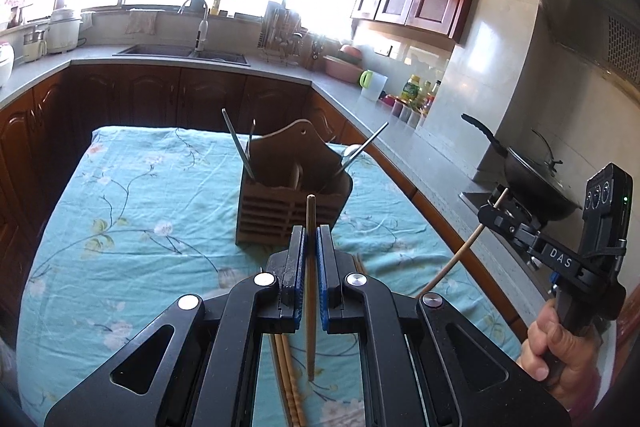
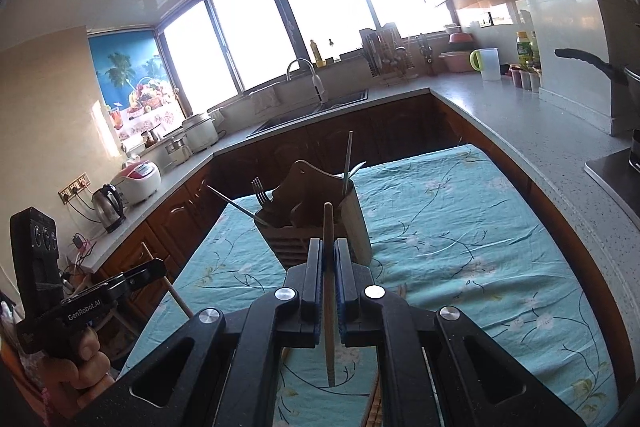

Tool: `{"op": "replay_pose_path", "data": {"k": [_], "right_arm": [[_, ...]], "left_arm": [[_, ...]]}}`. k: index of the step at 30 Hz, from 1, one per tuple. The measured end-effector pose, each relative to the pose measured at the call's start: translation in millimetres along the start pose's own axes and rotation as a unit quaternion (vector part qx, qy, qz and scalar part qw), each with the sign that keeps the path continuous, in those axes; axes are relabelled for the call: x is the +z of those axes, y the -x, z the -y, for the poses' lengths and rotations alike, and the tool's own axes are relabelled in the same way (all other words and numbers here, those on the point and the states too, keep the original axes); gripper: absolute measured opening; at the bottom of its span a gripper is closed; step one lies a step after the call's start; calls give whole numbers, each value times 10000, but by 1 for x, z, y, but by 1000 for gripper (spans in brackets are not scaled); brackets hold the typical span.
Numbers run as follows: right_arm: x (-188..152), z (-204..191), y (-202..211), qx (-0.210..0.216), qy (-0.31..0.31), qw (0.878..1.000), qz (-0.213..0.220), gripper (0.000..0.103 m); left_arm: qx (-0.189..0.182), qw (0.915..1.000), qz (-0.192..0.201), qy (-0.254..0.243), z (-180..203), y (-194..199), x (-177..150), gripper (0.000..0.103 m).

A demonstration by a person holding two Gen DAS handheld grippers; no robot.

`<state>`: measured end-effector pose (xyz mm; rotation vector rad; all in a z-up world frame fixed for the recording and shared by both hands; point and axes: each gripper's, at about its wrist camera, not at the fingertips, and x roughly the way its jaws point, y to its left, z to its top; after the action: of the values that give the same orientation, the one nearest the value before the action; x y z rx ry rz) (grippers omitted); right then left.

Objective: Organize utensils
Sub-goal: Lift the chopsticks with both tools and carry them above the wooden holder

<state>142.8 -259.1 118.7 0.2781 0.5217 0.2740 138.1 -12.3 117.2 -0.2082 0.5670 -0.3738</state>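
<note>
A slatted wooden utensil holder [image 1: 280, 215] [image 2: 356, 227] stands on the turquoise floral cloth [image 1: 140, 211], with forks, metal chopsticks and a spoon sticking out of it. My left gripper [image 1: 311, 229] is shut on one wooden chopstick [image 1: 311, 327], held above the cloth just short of the holder. My right gripper [image 2: 328, 243] is shut on another wooden chopstick [image 2: 329, 347], also facing the holder. Each view shows the other gripper off to the side, the right one [image 1: 490, 211] and the left one [image 2: 158, 267], with its stick angled down. Loose wooden chopsticks [image 1: 290, 387] lie on the cloth below.
A grey counter [image 1: 360, 99] wraps around the table, with a sink [image 1: 180, 53] at the back. A black wok [image 1: 536, 183] sits on the stove at the right. A kettle [image 2: 108, 207] and a rice cooker [image 2: 138, 181] stand on the left counter.
</note>
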Motion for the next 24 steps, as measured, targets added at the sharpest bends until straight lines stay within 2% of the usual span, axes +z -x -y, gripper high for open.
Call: {"op": "replay_pose_path", "data": {"k": [15,24], "right_arm": [[38,-12,-19,70,221,9993,296,5],[84,-18,-40,34,243,9967,772,6]], "left_arm": [[147,9986,507,-70,-1,1,51,4],[330,9929,1123,-198,0,0,104,4]]}}
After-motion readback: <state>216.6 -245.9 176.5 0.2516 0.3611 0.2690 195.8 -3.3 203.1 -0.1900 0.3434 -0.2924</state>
